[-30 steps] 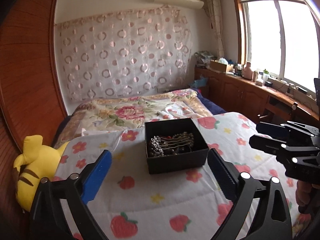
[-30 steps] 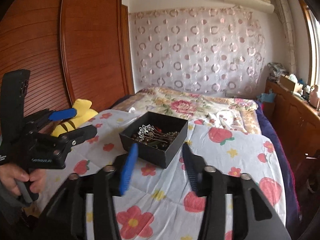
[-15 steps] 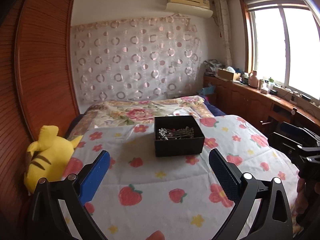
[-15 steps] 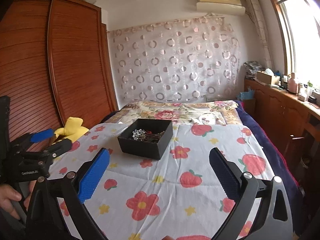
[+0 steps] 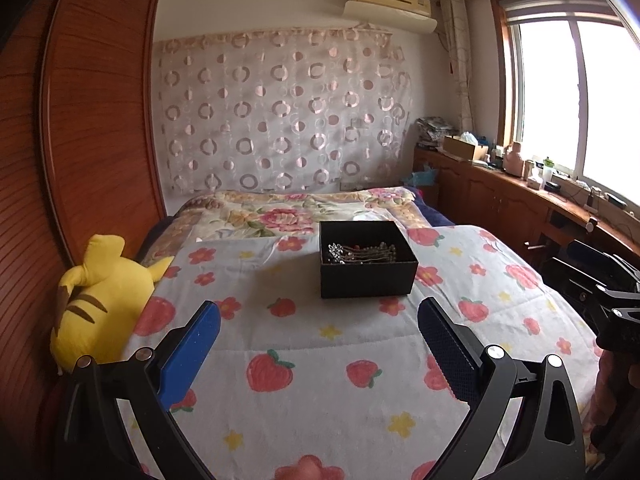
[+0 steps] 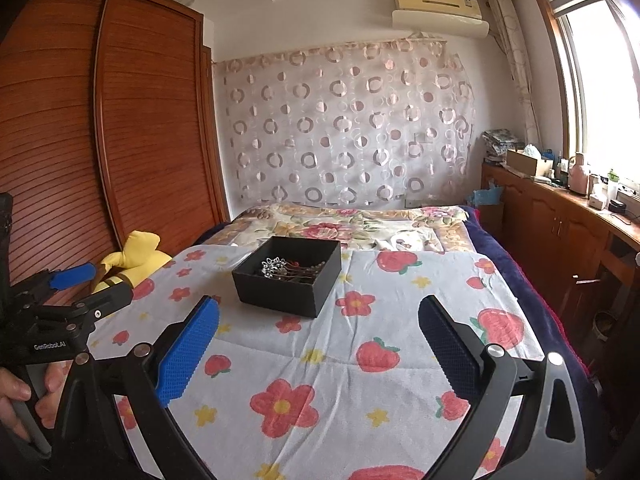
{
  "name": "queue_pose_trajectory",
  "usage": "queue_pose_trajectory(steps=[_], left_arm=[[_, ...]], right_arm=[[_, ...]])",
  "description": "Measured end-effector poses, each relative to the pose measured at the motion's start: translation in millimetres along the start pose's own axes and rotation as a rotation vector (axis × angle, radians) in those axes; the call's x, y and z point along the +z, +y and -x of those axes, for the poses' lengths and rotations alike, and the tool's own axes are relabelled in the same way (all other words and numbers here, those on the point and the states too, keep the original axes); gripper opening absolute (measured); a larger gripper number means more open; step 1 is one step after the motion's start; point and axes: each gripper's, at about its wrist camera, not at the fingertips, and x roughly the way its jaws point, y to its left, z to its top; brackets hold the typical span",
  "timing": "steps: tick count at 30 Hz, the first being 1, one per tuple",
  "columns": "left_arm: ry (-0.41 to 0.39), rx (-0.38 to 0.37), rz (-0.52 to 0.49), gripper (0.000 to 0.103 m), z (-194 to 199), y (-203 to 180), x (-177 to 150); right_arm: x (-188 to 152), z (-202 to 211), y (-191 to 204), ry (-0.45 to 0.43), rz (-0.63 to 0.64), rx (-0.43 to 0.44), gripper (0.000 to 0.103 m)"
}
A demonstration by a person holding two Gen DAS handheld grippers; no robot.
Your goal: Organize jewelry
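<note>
A black open box [image 5: 368,276] stands on the strawberry-print blanket [image 5: 304,352] in the middle of the bed, with a tangle of silver and beaded jewelry [image 5: 360,252] inside. My left gripper [image 5: 318,312] hovers short of the box, open and holding nothing. My right gripper [image 6: 319,307] is also open wide and empty, with the box [image 6: 288,280] and its jewelry [image 6: 280,268] ahead and slightly left. Each gripper shows at the edge of the other's view: the right gripper [image 5: 600,280] at the right, the left gripper [image 6: 112,281] at the left.
A yellow plush toy [image 5: 96,292] lies at the bed's left edge against the wooden wardrobe [image 6: 100,140]. A floral quilt [image 5: 280,212] covers the far end of the bed. A cluttered wooden counter [image 5: 520,188] runs under the window on the right. A hand [image 6: 16,396] grips the left handle.
Both grippers have pulled back from the box, which now looks smaller and farther off. The right gripper's jaws have gone from narrow to wide open.
</note>
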Motion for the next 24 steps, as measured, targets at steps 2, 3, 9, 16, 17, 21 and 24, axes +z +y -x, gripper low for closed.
queue_pose_trajectory(steps=[2, 3, 9, 16, 17, 21, 24], left_arm=[[-0.012, -0.001, 0.002, 0.095, 0.7, 1.2, -0.3], [-0.016, -0.003, 0.004, 0.095, 0.9, 1.8, -0.6], [-0.018, -0.009, 0.01, 0.095, 0.8, 4.5, -1.3], [-0.02, -0.008, 0.011, 0.095, 1.2, 5.6, -0.9], [-0.021, -0.007, 0.012, 0.095, 1.3, 5.8, -0.8], [-0.021, -0.006, 0.01, 0.095, 1.1, 6.3, -1.5], [-0.021, -0.007, 0.012, 0.095, 1.4, 6.3, -1.1]], right_arm=[[-0.2, 0.4, 0.7, 0.0, -0.002, -0.001, 0.101], [-0.8, 0.6, 1.7, 0.0, -0.002, -0.002, 0.101], [-0.9, 3.2, 0.2, -0.003, -0.003, -0.008, 0.101], [0.2, 3.7, -1.1, -0.006, -0.004, -0.009, 0.101], [0.2, 3.6, -0.8, -0.006, -0.004, -0.01, 0.101], [-0.2, 3.6, -1.4, -0.007, -0.005, -0.008, 0.101], [0.1, 4.6, -0.7, -0.008, -0.003, -0.007, 0.101]])
